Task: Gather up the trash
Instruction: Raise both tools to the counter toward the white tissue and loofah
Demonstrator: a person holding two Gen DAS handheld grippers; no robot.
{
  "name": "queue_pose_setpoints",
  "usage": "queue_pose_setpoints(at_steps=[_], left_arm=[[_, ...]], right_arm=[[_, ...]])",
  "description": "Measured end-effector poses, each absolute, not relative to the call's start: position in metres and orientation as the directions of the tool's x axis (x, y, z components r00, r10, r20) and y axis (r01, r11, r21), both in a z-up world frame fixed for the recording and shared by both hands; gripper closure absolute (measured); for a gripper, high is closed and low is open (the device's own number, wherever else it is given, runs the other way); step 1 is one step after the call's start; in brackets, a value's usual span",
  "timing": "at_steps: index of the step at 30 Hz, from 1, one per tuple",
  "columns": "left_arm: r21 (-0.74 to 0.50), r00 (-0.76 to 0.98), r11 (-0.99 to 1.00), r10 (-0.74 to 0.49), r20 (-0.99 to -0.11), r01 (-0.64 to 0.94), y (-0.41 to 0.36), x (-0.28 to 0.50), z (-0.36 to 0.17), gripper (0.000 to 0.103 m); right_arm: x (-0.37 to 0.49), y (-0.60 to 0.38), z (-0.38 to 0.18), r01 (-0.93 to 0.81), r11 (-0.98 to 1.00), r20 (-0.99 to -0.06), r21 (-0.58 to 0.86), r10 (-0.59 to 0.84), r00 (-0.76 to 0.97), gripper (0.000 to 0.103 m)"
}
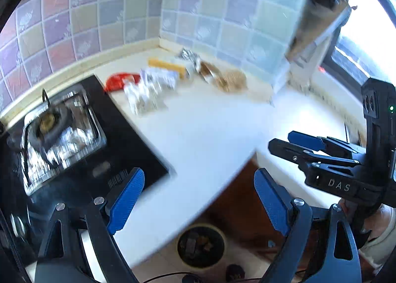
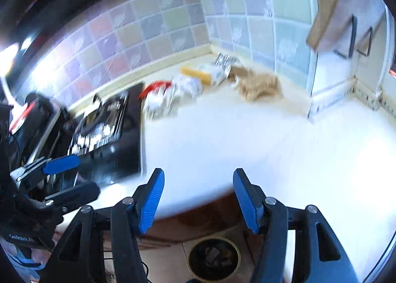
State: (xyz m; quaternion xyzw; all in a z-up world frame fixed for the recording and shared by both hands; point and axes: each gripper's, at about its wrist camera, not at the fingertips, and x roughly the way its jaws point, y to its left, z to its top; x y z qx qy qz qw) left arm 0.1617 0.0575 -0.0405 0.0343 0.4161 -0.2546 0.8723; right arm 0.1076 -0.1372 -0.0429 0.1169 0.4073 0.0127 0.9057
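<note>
A pile of trash lies at the back corner of the white counter [image 1: 210, 134]: a red wrapper [image 1: 118, 81], white and silver packets [image 1: 148, 92], a yellow box [image 1: 168, 65], crumpled foil [image 1: 190, 56] and brown crumpled paper [image 1: 230, 80]. The right wrist view shows the same red wrapper [image 2: 156, 87], packets [image 2: 173, 96], yellow box [image 2: 198, 72] and brown paper [image 2: 259, 85]. My left gripper [image 1: 198, 198] hangs open over the counter's front edge, nothing between its fingers. My right gripper [image 2: 199, 200] is open and holds nothing too. Both are well short of the pile.
A black gas stove [image 1: 61, 129] is set into the counter on the left. On the floor below the counter edge stands a round bin [image 1: 200, 245] with scraps in it, also seen as the bin [image 2: 214, 258]. Tiled walls close the corner. A window lies to the right.
</note>
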Motion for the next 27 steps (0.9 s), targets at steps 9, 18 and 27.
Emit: queue_pose_setpoints(at_steps=[9,18,27], left_arm=[[-0.187,0.530,0.923,-0.351,-0.772,0.338,0.060,0.271,-0.027,0.014],[-0.221,0.502,0.950,-0.304,-0.810,0.220,0.061,0.353,-0.070,0.014],[-0.305,0.418,0.950,-0.303,-0.856,0.065,0.073,0.409,-0.119,0.014]], right_arm=[[0.210,-0.184,-0.040,0.256,0.934,-0.779,0.251,0.038,0.626,0.045],[0.296,-0.222,-0.086,0.448,0.864,-0.823,0.228,-0.075,0.563,0.045],[0.325,-0.250,-0.122,0.570,0.772,-0.874,0.282,-0.038,0.484,0.045]])
